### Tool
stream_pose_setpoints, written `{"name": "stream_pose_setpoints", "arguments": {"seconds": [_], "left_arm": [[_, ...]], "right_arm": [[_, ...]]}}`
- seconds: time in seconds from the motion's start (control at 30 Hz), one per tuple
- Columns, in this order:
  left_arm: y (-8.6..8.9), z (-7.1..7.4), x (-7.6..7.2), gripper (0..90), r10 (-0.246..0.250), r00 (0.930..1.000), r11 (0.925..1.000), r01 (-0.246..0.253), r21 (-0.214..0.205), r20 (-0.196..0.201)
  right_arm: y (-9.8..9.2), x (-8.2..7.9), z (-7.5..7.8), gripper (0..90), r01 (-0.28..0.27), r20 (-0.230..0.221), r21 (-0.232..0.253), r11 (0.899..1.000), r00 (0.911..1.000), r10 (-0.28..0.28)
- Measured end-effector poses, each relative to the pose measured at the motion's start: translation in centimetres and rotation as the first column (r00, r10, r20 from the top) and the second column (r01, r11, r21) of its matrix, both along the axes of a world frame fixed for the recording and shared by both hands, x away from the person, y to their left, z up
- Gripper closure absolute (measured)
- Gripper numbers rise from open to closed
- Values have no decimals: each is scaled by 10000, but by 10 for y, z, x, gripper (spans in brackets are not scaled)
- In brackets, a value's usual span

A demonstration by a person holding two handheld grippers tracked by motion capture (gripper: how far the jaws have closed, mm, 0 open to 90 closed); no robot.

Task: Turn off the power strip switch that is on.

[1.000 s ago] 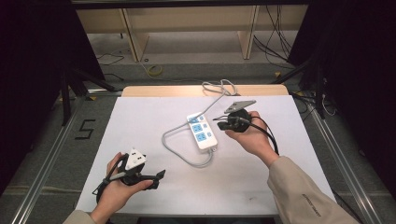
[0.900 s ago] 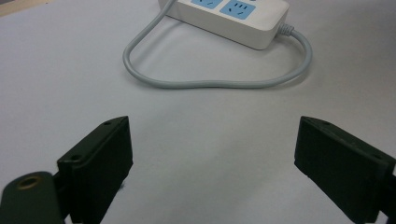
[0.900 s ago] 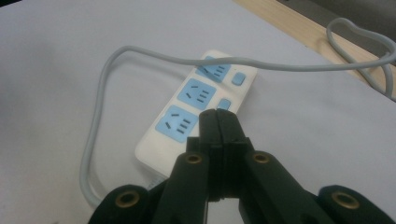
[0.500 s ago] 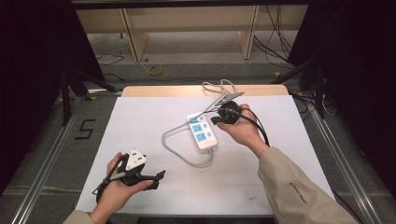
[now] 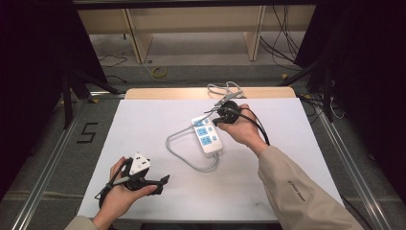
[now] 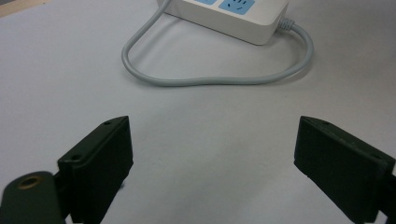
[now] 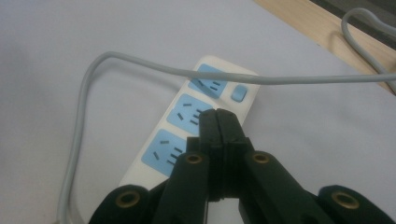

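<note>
- Near the front left corner of the white table (image 5: 143,120), the left gripper (image 5: 160,182) lies low in the person's left hand (image 5: 119,194), pointing right across the surface.
- Its jaws are spread wide apart with only bare table between them, as the left gripper view shows; nothing is grasped.
- Ahead of those jaws, in the left gripper view, a grey cable (image 6: 210,80) curves in a loop on the table and runs into the end of the power strip (image 6: 243,21).
- At the middle of the table lies the power strip (image 5: 207,134), white with three blue sockets, set slantwise, its near end toward the person.
- The cable (image 5: 178,154) loops out to the left of the strip and comes back to its near end; another stretch runs toward the far wooden edge, where it coils.
- Just right of the strip's far end, the right gripper (image 5: 216,116) is held in the right hand (image 5: 244,132), tips pointing left over the strip.
- In the right gripper view its jaws are clenched flat together, empty, above the middle socket (image 7: 187,112), with the cable (image 7: 289,80) passing across beyond the tips.
- A beige sleeve (image 5: 297,191) covers the right forearm.
</note>
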State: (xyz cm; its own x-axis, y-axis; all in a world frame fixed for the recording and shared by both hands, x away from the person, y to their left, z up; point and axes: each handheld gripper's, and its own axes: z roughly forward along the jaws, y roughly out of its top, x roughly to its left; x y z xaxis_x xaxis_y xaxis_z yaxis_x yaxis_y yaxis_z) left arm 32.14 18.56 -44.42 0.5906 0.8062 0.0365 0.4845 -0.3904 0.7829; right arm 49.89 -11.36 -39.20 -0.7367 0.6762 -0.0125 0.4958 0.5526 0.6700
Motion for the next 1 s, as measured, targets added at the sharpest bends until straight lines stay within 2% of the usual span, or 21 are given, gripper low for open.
{"name": "stream_pose_setpoints", "arguments": {"seconds": [0.43,0.73,1.0], "left_arm": [[-1,0,0,112,-52,10000,10000,52,49,80],[-1,0,0,113,-23,9999,10000,23,3,97],[-1,0,0,113,-120,9999,9998,119,132,97]], "right_arm": [[9,12,-5,900,-49,-138,-304,9995,9999,45],[12,22,-10,900,125,-336,-432,9990,9993,-139],[14,28,-17,900,245,-572,-534,9983,9980,-276]]}}
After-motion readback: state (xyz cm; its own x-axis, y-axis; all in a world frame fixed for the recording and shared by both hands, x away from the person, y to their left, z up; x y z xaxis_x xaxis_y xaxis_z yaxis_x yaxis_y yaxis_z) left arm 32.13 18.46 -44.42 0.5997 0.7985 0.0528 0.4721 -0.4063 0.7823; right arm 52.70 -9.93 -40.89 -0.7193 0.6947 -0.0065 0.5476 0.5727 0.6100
